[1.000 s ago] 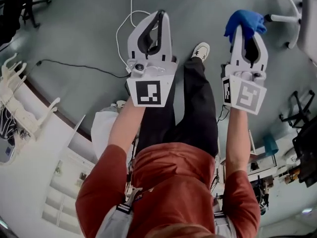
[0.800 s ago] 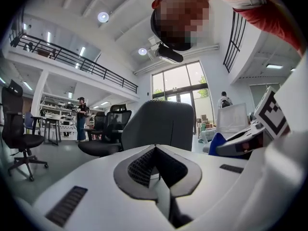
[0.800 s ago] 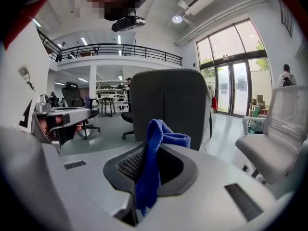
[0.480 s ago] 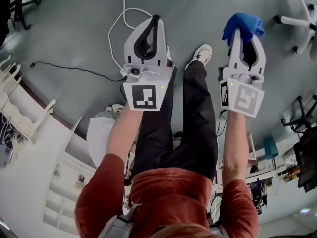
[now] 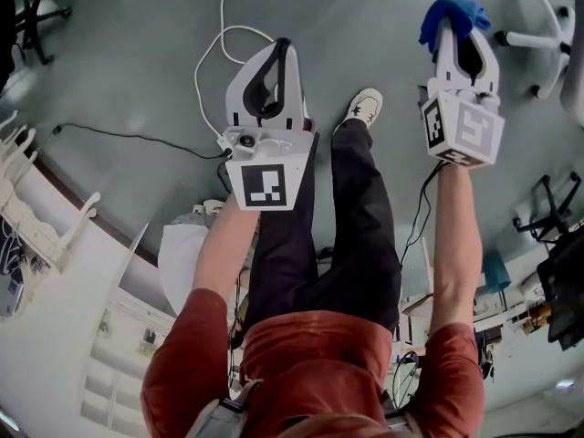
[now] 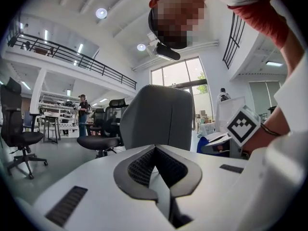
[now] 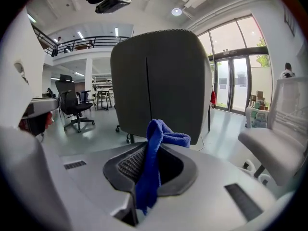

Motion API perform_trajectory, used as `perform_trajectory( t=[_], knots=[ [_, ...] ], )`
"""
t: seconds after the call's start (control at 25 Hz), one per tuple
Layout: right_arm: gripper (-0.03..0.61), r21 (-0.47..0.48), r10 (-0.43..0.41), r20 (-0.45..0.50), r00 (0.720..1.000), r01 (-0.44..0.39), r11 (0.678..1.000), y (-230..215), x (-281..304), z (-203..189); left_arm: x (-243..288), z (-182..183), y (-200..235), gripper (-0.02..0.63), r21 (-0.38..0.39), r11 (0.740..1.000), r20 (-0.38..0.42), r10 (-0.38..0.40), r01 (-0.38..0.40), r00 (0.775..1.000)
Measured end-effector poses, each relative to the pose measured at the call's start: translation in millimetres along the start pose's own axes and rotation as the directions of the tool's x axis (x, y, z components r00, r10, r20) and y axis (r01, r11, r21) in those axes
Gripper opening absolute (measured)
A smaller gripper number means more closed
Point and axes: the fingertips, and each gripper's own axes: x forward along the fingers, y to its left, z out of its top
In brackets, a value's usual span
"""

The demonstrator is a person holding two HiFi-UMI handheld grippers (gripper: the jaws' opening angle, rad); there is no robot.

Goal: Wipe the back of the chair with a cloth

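Note:
My right gripper (image 5: 453,27) (image 7: 155,146) is shut on a blue cloth (image 5: 452,15) (image 7: 153,162), whose upper end bunches out past the jaws. In the right gripper view the grey chair back (image 7: 159,83) stands upright just beyond the cloth and fills the middle. The left gripper view shows that grey chair back (image 6: 156,117) further off. My left gripper (image 5: 283,51) (image 6: 155,150) is shut with nothing in it. In the head view both grippers are held out over the grey floor, the right one further forward.
A white chair base (image 5: 543,21) lies at the head view's top right. A white cable (image 5: 219,39) and a black cable (image 5: 137,137) run over the floor at left. Black office chairs (image 6: 19,129) (image 7: 74,107) stand further off. A white seat (image 7: 276,146) is at right.
My right gripper has moved forward and a little right with the cloth. The left gripper has held nearly still.

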Motion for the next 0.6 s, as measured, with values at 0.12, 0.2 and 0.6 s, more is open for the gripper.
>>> perform_trajectory(
  t=[0.12,0.2,0.6],
  knots=[
    [0.057,0.011,-0.01,-0.018,1.0,0.01,1.0,-21,25,-1,6,1,-2,0.014,0.004,1.0,0.002,-0.003,0.003,1.0],
    [0.057,0.038,-0.022,-0.045,0.999,0.024,0.999,-38,43,-5,9,2,-4,0.014,0.003,1.0,-0.001,0.002,-0.002,1.0],
    [0.057,0.087,-0.053,-0.165,0.985,0.068,0.994,-109,125,-20,23,0,-19,0.014,0.014,0.999,-0.017,-0.033,0.034,0.999]
  ],
)
